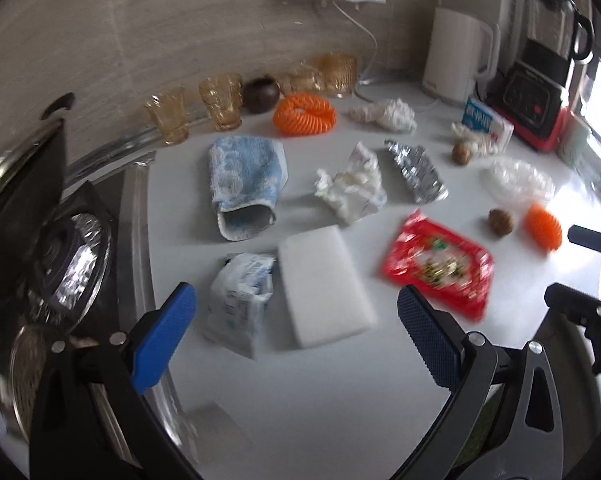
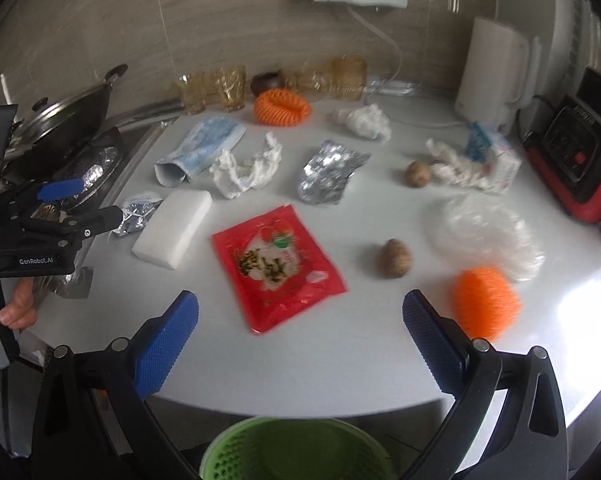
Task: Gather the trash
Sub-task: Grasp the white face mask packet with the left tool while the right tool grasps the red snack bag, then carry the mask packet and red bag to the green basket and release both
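Right wrist view shows both hand-held grippers, right (image 2: pixel 300 344) and left (image 1: pixel 296 324), spread wide and empty above a table (image 2: pixel 340 376) strewn with a red wrapper (image 2: pixel 276 266), crumpled tissue (image 2: pixel 246 170) and foil (image 2: pixel 328 172), none yet in the green bin (image 2: pixel 296 452).

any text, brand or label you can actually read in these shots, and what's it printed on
"GenRobot.AI": white print on the black body of the left gripper, seen in the right wrist view.
Red snack packet: printed characters, too blurred to read.
Blue and white tissue pack: blue lettering, too blurred to read.
White kettle: small mark near its base, too small to read.
Blender base: panel markings, unreadable.
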`<state>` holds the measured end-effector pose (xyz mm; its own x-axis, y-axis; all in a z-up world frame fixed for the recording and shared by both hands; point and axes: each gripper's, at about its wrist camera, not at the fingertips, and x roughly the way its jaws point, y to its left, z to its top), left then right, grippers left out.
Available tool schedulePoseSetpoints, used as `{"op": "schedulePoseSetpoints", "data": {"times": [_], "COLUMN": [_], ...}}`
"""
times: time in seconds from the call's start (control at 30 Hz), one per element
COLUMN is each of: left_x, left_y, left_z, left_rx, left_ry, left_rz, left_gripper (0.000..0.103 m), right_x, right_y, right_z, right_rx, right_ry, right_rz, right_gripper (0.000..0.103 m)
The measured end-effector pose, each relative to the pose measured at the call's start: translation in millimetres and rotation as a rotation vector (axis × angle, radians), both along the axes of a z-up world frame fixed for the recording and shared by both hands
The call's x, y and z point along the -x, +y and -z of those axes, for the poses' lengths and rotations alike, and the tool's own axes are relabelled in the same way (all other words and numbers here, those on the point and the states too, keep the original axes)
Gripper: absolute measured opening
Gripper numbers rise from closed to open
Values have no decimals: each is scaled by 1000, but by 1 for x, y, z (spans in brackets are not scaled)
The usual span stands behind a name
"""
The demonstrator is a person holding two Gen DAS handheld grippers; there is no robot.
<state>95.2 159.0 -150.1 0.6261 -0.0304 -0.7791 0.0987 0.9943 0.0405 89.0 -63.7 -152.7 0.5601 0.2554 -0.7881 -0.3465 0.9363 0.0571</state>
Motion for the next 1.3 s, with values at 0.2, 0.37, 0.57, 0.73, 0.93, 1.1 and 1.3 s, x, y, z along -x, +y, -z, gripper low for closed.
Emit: {"op": "schedulePoseSetpoints", "data": {"times": [0.2, 0.37, 0.57, 0.73, 0.93, 1.1, 1.3], "left_x": [-27, -37, -42, -47, -48, -49, -49], "left_y": [35, 51, 59, 60, 64, 68, 71], "left_z": [29, 39, 52, 58, 63, 61, 58], "left_rx": [38, 47, 52, 80, 101, 137, 129], "left_ry": [52, 60, 92, 103, 135, 133, 127], "left_rz": [61, 115, 170, 190, 203, 192, 160], "left_gripper": [96, 96, 87, 77, 47, 32, 24], "right_x": [-18, -27, -33, -41, -52, -62, -69], "right_y": [26, 38, 47, 49, 49, 47, 44], "right_z": [28, 39, 49, 54, 59, 61, 66], "right_rx": [32, 34, 45, 50, 63, 71, 50], "right_ry": [34, 56, 67, 76, 88, 95, 119], "right_rz": [35, 70, 82, 78, 32, 14, -32], "right_gripper": [101, 101, 101, 101, 101, 101, 101]}}
